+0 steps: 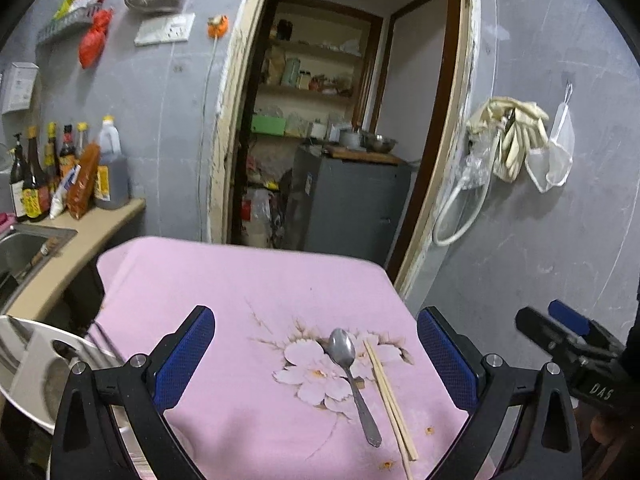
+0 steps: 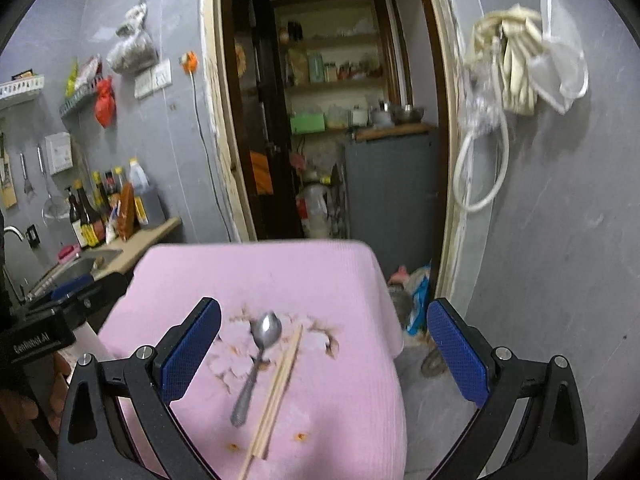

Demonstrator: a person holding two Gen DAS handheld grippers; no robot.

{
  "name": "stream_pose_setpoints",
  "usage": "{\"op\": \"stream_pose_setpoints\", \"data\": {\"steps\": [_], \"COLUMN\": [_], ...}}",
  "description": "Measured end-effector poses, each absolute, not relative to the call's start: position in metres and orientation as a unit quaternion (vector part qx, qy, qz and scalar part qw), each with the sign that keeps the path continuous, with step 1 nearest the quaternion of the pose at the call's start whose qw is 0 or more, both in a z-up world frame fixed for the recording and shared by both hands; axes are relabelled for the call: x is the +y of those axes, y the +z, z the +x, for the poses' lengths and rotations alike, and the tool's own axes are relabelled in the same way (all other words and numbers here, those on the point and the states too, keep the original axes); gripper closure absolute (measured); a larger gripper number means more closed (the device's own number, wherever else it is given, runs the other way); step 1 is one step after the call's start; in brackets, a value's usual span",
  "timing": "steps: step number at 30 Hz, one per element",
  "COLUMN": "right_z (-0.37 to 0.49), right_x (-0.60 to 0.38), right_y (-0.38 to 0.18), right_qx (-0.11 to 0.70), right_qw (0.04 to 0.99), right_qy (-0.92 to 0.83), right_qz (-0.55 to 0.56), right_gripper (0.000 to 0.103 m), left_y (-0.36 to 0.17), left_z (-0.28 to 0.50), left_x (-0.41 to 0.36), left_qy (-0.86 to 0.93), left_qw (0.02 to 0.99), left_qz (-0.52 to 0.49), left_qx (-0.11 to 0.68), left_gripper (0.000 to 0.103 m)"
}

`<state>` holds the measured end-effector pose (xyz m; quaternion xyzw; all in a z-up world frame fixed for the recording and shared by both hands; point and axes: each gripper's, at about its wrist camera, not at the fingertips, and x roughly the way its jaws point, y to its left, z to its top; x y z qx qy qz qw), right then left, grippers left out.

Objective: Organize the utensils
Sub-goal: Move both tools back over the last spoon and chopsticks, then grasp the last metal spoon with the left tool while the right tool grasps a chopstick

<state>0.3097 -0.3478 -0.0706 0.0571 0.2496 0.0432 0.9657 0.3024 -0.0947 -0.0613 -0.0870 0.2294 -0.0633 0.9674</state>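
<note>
Grey kitchen walls and an open pantry doorway ahead, and below me a pink floral cloth (image 1: 248, 280) over the counter. On its flower print lies a metal spoon (image 1: 352, 376), bowl away from me, with a pair of wooden chopsticks (image 1: 390, 398) just beside it on the right. My left gripper (image 1: 316, 364) hovers above them, fingers wide apart, empty. My right gripper (image 2: 324, 354) likewise hangs spread and empty.

left gripper (image 1: 316, 364) wide open | spoon (image 1: 352, 380) beside chopsticks (image 1: 390, 400) | pink cloth (image 1: 240, 280)
</note>
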Motion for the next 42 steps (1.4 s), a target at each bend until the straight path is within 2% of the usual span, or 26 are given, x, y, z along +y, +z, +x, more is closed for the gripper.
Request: {"op": "stream_pose_setpoints", "data": {"steps": [4, 10, 12, 15, 27, 35, 42], "right_z": [0.322, 0.345, 0.353, 0.365, 0.401, 0.420, 0.424], "right_x": [-0.348, -0.340, -0.339, -0.334, -0.310, -0.296, -0.290], "right_y": [-0.099, -0.137, -0.146, -0.161, -0.201, -0.216, -0.213], "right_qx": [0.281, 0.331, 0.345, 0.368, 0.427, 0.451, 0.460], "right_qw": [0.956, 0.938, 0.932, 0.923, 0.894, 0.882, 0.879], "right_qy": [0.052, 0.076, 0.084, 0.090, 0.119, 0.125, 0.123], "right_qz": [0.061, 0.067, 0.070, 0.073, 0.072, 0.060, 0.040], "right_gripper": [0.005, 0.026, 0.038, 0.052, 0.076, 0.080, 0.080], "left_y": [-0.077, -0.100, -0.106, -0.113, -0.159, -0.185, -0.194], "left_z": [0.318, 0.339, 0.347, 0.358, 0.418, 0.448, 0.465], "left_x": [-0.101, -0.110, -0.114, -0.120, -0.137, -0.134, -0.137], "left_qy": [-0.066, -0.067, -0.069, -0.073, -0.111, -0.139, -0.160], "left_qw": [0.961, 0.953, 0.950, 0.945, 0.902, 0.879, 0.872], "left_qz": [-0.092, -0.094, -0.090, -0.086, -0.082, -0.109, -0.113], "left_qx": [0.251, 0.280, 0.292, 0.308, 0.409, 0.443, 0.450], "left_gripper": [0.001, 0.003, 0.010, 0.018, 0.053, 0.070, 0.074]}}
